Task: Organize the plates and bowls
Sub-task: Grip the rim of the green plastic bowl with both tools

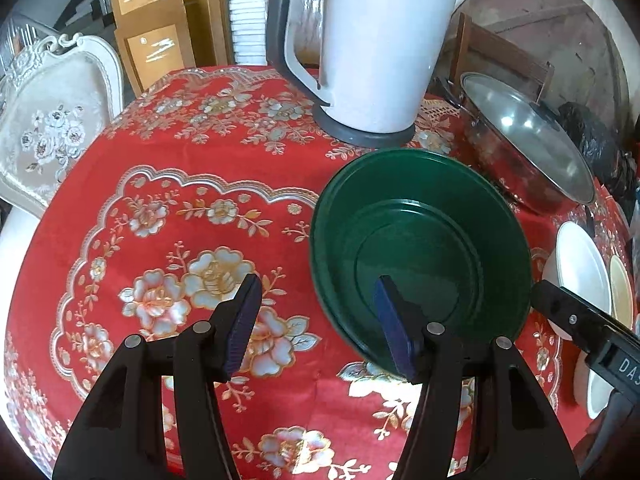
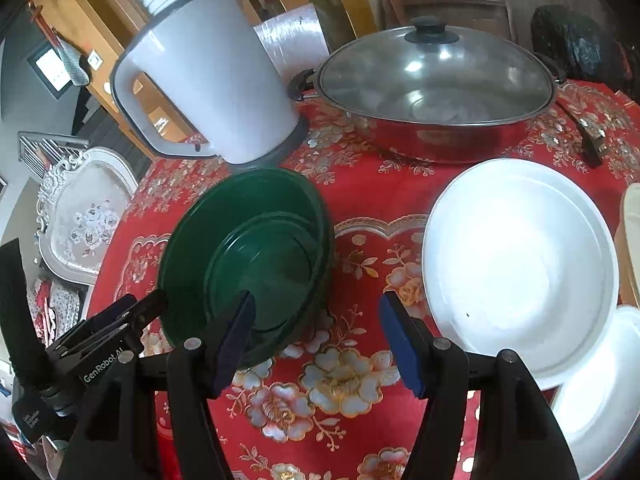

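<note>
A dark green bowl [image 1: 420, 248] [image 2: 248, 248] with ringed steps inside stands on the red flowered tablecloth. My left gripper [image 1: 318, 292] is open. Its right finger [image 1: 390, 312] shows over the bowl's inside and its left finger [image 1: 246, 312] over the cloth, so the bowl's left rim lies in the gap, untouched. My right gripper [image 2: 318, 308] is open too, its left finger [image 2: 240, 328] over the bowl's near right side. To its right lies a large white plate [image 2: 520, 264] [image 1: 582, 264], overlapping a second white dish [image 2: 600, 400]. A cream dish [image 2: 632, 240] peeks in at the edge.
A white electric kettle [image 1: 380, 40] [image 2: 216, 88] stands just behind the green bowl. A steel wok with a glass lid [image 2: 436, 92] [image 1: 528, 148] sits at the back right. A pale upholstered chair [image 1: 52, 132] stands beyond the table's left edge.
</note>
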Motion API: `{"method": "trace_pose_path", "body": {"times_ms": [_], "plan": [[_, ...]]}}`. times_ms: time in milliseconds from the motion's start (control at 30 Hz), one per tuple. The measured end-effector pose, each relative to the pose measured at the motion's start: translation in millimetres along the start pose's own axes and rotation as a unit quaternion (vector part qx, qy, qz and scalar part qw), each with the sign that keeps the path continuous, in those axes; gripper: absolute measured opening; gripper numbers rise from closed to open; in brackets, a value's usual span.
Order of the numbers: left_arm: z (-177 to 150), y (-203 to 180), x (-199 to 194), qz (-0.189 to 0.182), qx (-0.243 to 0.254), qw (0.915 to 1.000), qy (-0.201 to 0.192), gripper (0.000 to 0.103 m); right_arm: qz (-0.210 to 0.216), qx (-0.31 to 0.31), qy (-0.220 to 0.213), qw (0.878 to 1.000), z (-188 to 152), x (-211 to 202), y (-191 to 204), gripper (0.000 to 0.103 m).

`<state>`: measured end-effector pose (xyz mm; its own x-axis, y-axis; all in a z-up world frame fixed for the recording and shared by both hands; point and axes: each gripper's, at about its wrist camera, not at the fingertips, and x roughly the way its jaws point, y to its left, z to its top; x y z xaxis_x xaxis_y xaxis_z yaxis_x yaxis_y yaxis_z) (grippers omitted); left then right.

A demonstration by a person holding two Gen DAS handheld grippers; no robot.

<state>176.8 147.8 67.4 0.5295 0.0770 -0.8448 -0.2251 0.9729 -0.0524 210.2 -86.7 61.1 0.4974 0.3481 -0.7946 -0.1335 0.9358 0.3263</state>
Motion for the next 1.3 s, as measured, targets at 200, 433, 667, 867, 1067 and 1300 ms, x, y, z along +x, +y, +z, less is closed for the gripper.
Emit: {"method": "trace_pose_path", "body": {"times_ms": [200,433,667,867,1067,1300], "plan": [[6,-5,16,0.004,0.005,0.9999,0.014,0.059,-0.017,-0.014,0.010,1.000,8,11,5,0.065],[12,-10,31,0.008,0.012,0.9995,0.028,0.059,-0.039,-0.038,0.032,0.998,15,30,12,0.065],[15,-14,45,0.009,0.020,0.9991,0.036,0.059,-0.042,-0.062,0.033,0.997,19,42,15,0.064],[12,-13,49,0.030,0.021,0.9988,0.034,0.018,-0.052,-0.097,0.030,0.994,19,47,20,0.021],[6,-11,44,0.029,0.026,0.9988,0.029,0.018,-0.047,-0.107,0.013,0.993,14,35,19,0.021],[-4,-7,12,0.023,0.023,0.9994,0.010,0.018,-0.043,-0.110,-0.001,0.993,4,16,26,0.021]]}}
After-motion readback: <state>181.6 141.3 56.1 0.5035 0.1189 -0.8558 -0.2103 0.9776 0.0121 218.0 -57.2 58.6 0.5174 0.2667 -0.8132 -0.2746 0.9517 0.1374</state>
